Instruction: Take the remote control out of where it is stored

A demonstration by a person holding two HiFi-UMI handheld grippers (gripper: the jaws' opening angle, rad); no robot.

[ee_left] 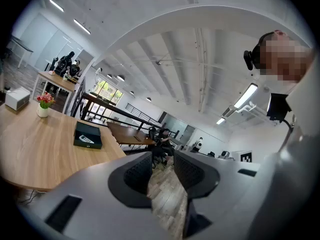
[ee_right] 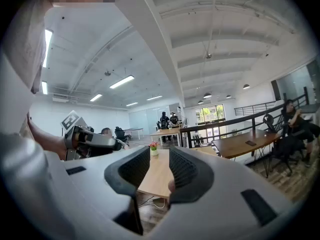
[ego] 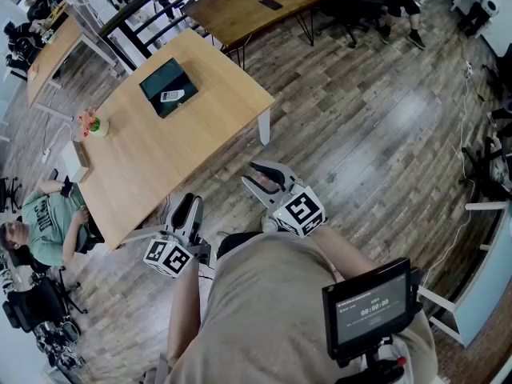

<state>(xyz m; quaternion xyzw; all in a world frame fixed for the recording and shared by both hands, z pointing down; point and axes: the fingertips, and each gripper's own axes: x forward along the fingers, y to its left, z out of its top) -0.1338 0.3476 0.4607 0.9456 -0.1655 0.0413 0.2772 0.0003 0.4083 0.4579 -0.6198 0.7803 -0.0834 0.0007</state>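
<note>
Remote control (ego: 170, 96): pale, lies inside an open dark box (ego: 173, 74), not lifted out; well apart from both grippers
Box: sits flat on the light wooden table (ego: 184, 138), toward the far end of it; in the left gripper view the box (ee_left: 89, 132) shows left of the jaws with the remote (ee_left: 86, 140) in it
Left gripper (ego: 190, 206): held low in front of the person, just off the near table edge; its own view (ee_left: 162, 171) shows the jaws parted with a clear gap, only plank floor seen through it, nothing held
Right gripper (ego: 250, 173): beside the left one, over the floor near the table's corner leg; its own view (ee_right: 159, 166) shows the ribbed pads parted by a narrow gap, the table end seen between them, nothing gripped
Other items on table: small flower pot (ego: 97, 126) and a white box (ego: 76, 160) near the left edge
Seated person (ego: 46, 218): at the table's left side, green shirt
Background: darker wooden table (ego: 248, 10) farther off, with a small dark flat object on top
Chest rig: small screen (ego: 370, 304) at lower right of the head view
</note>
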